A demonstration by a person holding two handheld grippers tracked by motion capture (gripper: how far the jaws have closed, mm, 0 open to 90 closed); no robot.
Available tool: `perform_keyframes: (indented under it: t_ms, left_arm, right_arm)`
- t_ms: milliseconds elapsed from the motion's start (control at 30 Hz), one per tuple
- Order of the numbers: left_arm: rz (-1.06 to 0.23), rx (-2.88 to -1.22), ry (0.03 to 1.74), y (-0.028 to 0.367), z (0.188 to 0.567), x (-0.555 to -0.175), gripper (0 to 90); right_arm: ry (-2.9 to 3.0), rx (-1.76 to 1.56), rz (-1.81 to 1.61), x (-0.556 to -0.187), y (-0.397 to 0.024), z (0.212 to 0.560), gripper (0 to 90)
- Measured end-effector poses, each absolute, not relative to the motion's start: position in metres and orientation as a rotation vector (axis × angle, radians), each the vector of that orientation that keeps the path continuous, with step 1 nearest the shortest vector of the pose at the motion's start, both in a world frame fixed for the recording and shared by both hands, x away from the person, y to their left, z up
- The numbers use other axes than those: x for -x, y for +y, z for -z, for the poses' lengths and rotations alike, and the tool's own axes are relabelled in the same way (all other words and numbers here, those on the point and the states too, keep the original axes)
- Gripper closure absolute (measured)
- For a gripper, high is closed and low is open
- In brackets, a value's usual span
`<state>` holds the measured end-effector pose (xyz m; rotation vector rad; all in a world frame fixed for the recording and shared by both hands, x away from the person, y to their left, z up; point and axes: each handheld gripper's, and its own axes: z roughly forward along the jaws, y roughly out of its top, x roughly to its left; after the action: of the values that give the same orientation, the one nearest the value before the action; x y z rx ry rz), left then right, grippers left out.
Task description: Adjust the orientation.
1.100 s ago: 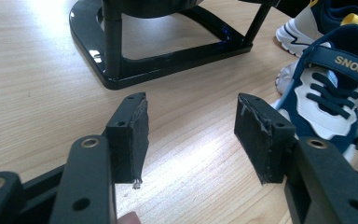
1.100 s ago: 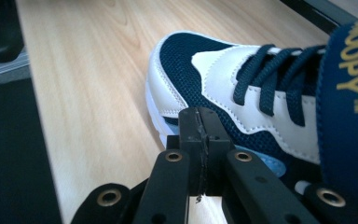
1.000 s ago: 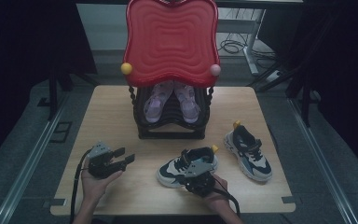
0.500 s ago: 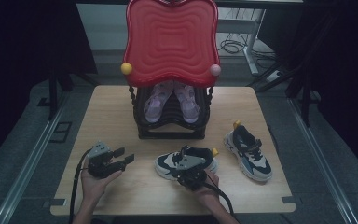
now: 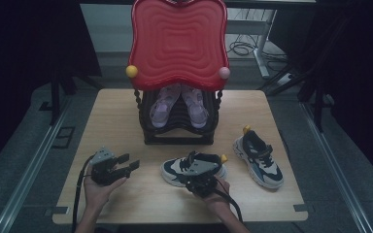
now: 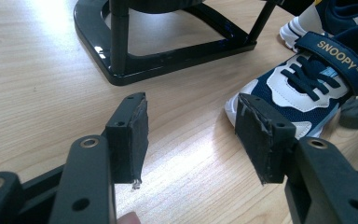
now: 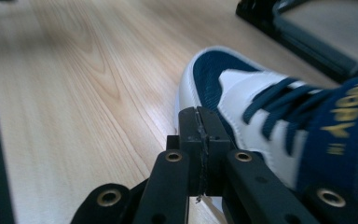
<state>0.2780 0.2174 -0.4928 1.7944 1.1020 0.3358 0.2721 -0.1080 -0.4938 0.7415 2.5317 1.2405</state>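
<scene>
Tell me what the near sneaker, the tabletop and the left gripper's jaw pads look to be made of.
Near sneaker: navy mesh fabric with smooth white panels, probably synthetic leather; woven weave and stitching show.
Tabletop: light wood or wood-look laminate, semi-gloss; grain lines and soft glare.
Left gripper pads: matte black foam or rubber, likely; edges look frayed.

high: above, down on table [image 5: 126,194] | gripper views: low, close, probably blurred right | shared: sneaker [image 6: 303,88]

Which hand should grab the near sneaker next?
Left, probably. Left tongs stand open, aimed at the near sneaker's toe. Right tongs are shut, pads together, nothing between, alongside that shoe.
</scene>
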Motion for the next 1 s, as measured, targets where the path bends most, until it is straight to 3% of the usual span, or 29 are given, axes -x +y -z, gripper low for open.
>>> perform_keyframes:
  t_ms: [467, 800, 1000]
  left_arm:
    - [-0.331, -1.795, 1.102, 0.216, 0.493, -0.278, 44.8]
    - [-0.335, -1.789, 1.112, 0.219, 0.494, -0.279, 44.7]
    - [-0.335, -1.787, 1.115, 0.220, 0.494, -0.279, 44.7]
  right_arm:
    - [2.352, -0.938, -1.359, -0.304, -0.190, 0.438, 89.9]
    - [2.387, -1.035, -1.266, -0.346, -0.209, 0.446, 89.9]
    - [2.418, -1.028, -1.228, -0.352, -0.213, 0.451, 89.9]
